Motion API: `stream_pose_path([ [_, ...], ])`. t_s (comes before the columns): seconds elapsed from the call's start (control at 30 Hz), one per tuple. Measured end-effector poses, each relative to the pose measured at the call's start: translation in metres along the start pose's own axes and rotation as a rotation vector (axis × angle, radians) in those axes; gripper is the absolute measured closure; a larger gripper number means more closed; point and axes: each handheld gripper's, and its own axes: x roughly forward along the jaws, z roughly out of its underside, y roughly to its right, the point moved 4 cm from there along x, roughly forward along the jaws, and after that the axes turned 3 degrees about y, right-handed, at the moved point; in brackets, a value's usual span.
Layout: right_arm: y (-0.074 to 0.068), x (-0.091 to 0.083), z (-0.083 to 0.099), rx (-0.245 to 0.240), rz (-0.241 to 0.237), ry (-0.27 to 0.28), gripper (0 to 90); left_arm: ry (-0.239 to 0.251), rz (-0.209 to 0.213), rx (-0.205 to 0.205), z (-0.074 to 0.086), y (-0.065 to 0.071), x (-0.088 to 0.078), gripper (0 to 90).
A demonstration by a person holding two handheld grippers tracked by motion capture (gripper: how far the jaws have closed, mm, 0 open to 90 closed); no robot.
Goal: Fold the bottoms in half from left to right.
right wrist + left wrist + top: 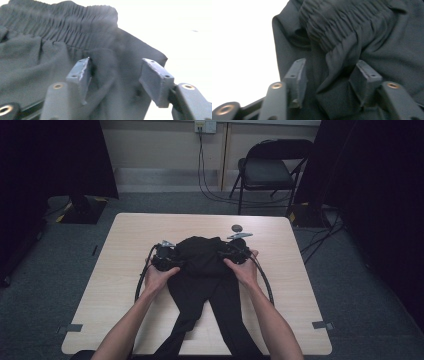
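Note:
A pair of black trousers lies on the light wooden table, its bunched waist at the far end and its legs running toward the person. My left gripper sits at the waist's left side and my right gripper at its right side. In the left gripper view the left gripper stands open, with a loose fold of the trousers below the elastic waistband between its jaws. In the right gripper view the right gripper also stands open, a slack fold of the trousers between its pads.
A small dark round object lies on the table just beyond the right gripper. A black folding chair stands on the floor behind the table. Bare tabletop lies to the left and right of the trousers.

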Motion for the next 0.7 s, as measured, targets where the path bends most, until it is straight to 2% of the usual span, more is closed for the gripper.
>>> stream_pose_path([
  [0.03, 0.002, -0.008, 0.000, 0.024, -0.013, 0.025, 38.8, 0.011, 0.013, -0.008, 0.000, 0.002, -0.004, 41.0],
  [0.07, 0.003, -0.014, 0.000, 0.037, -0.027, 0.040, 38.5, 0.003, 0.025, 0.021, 0.000, 0.004, -0.010, 39.9],
  [0.1, 0.002, -0.021, 0.002, 0.036, -0.040, 0.042, 38.4, 0.015, 0.024, 0.035, 0.000, 0.007, -0.017, 38.9],
  [0.13, -0.006, -0.039, 0.009, -0.003, -0.041, 0.052, 38.3, 0.030, 0.025, 0.066, 0.000, 0.013, -0.033, 38.3],
  [0.17, -0.006, -0.039, 0.009, -0.003, -0.041, 0.052, 38.3, 0.030, 0.025, 0.066, 0.000, 0.013, -0.033, 38.3],
  [0.23, -0.016, -0.055, 0.016, -0.030, -0.059, 0.050, 39.5, 0.067, 0.045, 0.080, 0.002, 0.021, -0.055, 38.6],
  [0.27, -0.022, -0.064, 0.020, -0.031, -0.075, 0.065, 41.5, 0.084, 0.067, 0.078, 0.004, 0.025, -0.064, 39.8],
  [0.33, -0.036, -0.083, 0.030, -0.040, -0.122, 0.063, 51.2, 0.068, 0.142, 0.096, 0.014, 0.039, -0.080, 45.6],
  [0.37, -0.043, -0.090, 0.036, -0.052, -0.145, 0.061, 58.0, 0.066, 0.151, 0.115, 0.018, 0.045, -0.084, 47.8],
  [0.4, -0.049, -0.094, 0.041, -0.064, -0.169, 0.049, 61.1, 0.053, 0.170, 0.127, 0.024, 0.052, -0.088, 48.8],
  [0.43, -0.056, -0.098, 0.048, -0.081, -0.183, 0.034, 64.5, 0.041, 0.191, 0.125, 0.028, 0.058, -0.090, 49.7],
  [0.47, -0.062, -0.101, 0.052, -0.092, -0.191, 0.025, 68.4, 0.028, 0.213, 0.138, 0.035, 0.068, -0.092, 50.0],
  [0.5, -0.071, -0.105, 0.060, -0.102, -0.219, 0.011, 72.5, 0.019, 0.229, 0.153, 0.039, 0.074, -0.093, 49.6],
  [0.53, -0.075, -0.107, 0.064, -0.102, -0.237, 0.011, 74.2, 0.024, 0.245, 0.162, 0.044, 0.082, -0.092, 48.6],
  [0.57, -0.081, -0.109, 0.069, -0.100, -0.255, 0.003, 75.2, 0.009, 0.259, 0.162, 0.049, 0.089, -0.089, 47.1],
  [0.6, -0.093, -0.110, 0.080, -0.150, -0.267, -0.013, 75.6, -0.031, 0.271, 0.157, 0.055, 0.097, -0.084, 40.3],
  [0.67, -0.096, -0.109, 0.083, -0.156, -0.270, -0.019, 75.6, -0.044, 0.274, 0.165, 0.057, 0.101, -0.080, 37.9],
  [0.7, -0.099, -0.106, 0.090, -0.146, -0.288, -0.036, 74.8, -0.053, 0.282, 0.172, 0.060, 0.105, -0.076, 35.1],
])
